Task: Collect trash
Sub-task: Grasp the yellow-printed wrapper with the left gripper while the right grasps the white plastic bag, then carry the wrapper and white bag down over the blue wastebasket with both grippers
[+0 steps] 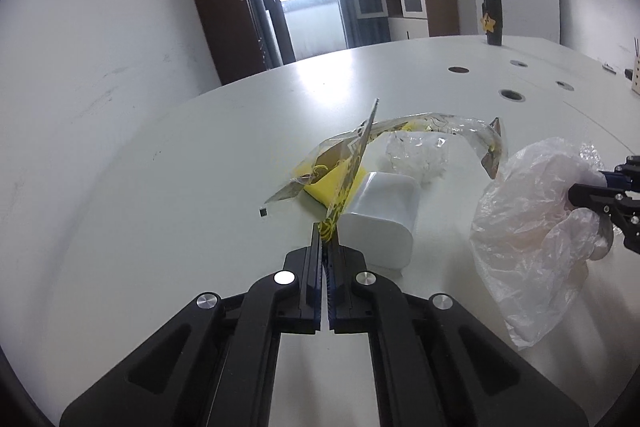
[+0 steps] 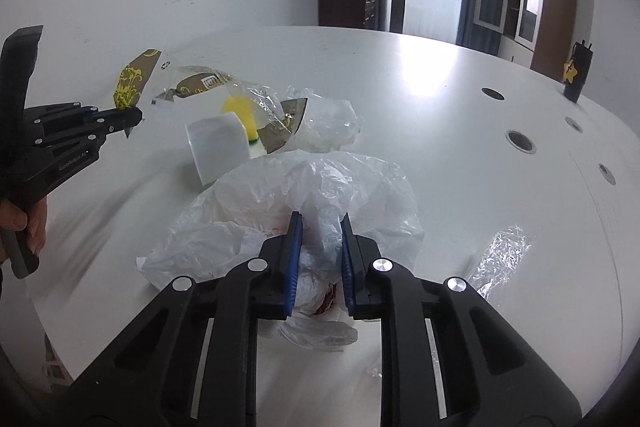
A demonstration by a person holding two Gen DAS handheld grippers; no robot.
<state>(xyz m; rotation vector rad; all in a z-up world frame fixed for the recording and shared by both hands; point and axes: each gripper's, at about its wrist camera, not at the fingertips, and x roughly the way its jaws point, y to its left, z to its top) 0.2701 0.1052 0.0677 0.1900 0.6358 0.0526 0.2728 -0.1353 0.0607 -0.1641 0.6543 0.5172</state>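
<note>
My left gripper (image 1: 326, 235) is shut on a clear snack wrapper with brown and yellow print (image 1: 360, 151), lifting one end off the white table (image 1: 180, 187); the wrapper also shows in the right wrist view (image 2: 132, 79), held by the left gripper (image 2: 134, 117). My right gripper (image 2: 320, 223) is shut on a crumpled white plastic bag (image 2: 280, 207), which shows at the right in the left wrist view (image 1: 528, 219), with the right gripper (image 1: 600, 203) behind it. A yellow sponge (image 1: 324, 183) lies under the wrapper.
A white tissue pack (image 1: 384, 219) lies beside the sponge. Crumpled clear plastic (image 1: 420, 155) lies behind it. Bubble wrap (image 2: 500, 255) lies at the right. The table has several round cable holes (image 2: 520, 141). A black cup (image 2: 576, 75) stands far right.
</note>
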